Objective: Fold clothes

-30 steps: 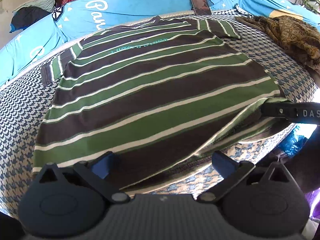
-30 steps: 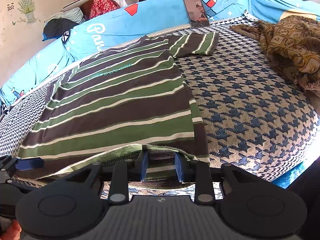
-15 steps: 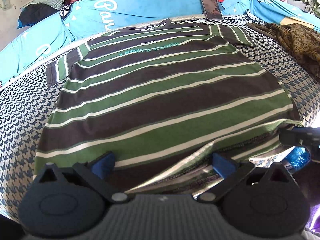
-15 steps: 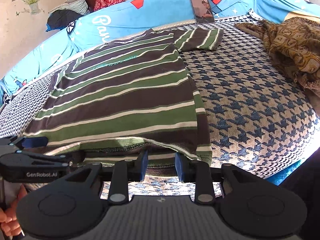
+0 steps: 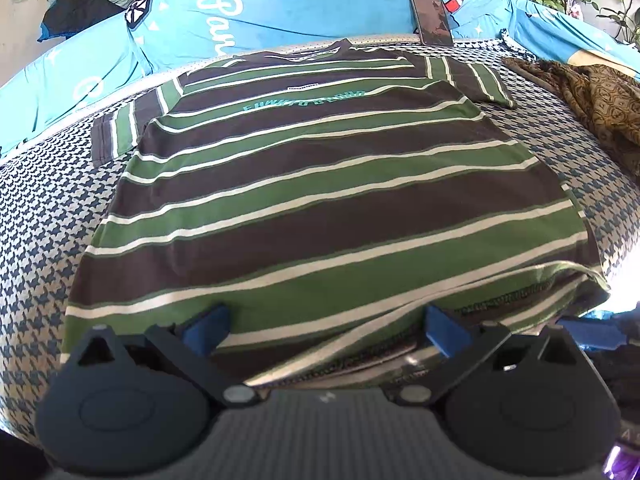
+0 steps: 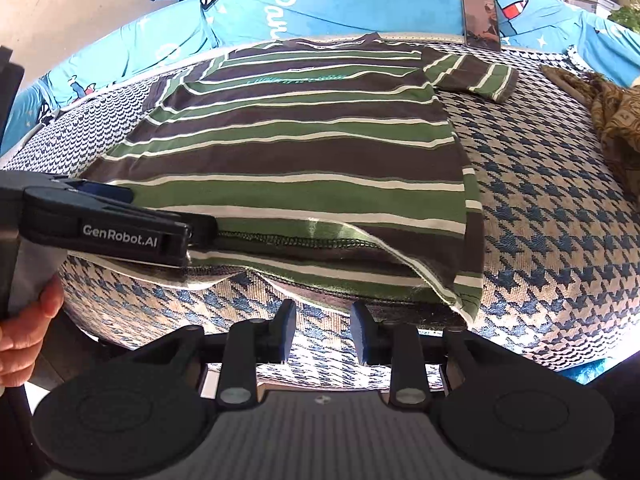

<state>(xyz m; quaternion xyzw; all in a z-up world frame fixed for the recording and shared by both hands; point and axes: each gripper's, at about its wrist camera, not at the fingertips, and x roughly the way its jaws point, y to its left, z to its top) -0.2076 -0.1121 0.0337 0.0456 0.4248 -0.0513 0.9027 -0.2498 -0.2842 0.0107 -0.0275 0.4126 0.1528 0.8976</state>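
Striped T-shirt [image 5: 320,184] lies flat, front up, on the houndstooth bed cover [image 5: 44,208], collar toward the blue cushions [image 5: 248,12], hem at the near edge of the bed. Left gripper [image 5: 324,326] has its jaws spread wide over the hem, cloth running between them but the pads not pressing on it; in the right wrist view its finger lies along the hem from the left side. Right gripper [image 6: 322,330] sits just short of the hem near the shirt's right corner, jaws narrowed to a small gap with only bed cover showing through, nothing held. Hem is already rumpled: the top layer has curled back and the underside stitching [image 6: 280,240] shows. Risks as I read them: a pinch here may catch one layer only, so the fold drags the front and leaves the back behind; the narrow right jaws may push the edge away instead of taking it; uneven grips would skew the fold line. Phone [image 5: 430,14] propped against the cushions and brown patterned cloth [image 5: 592,100] are well clear
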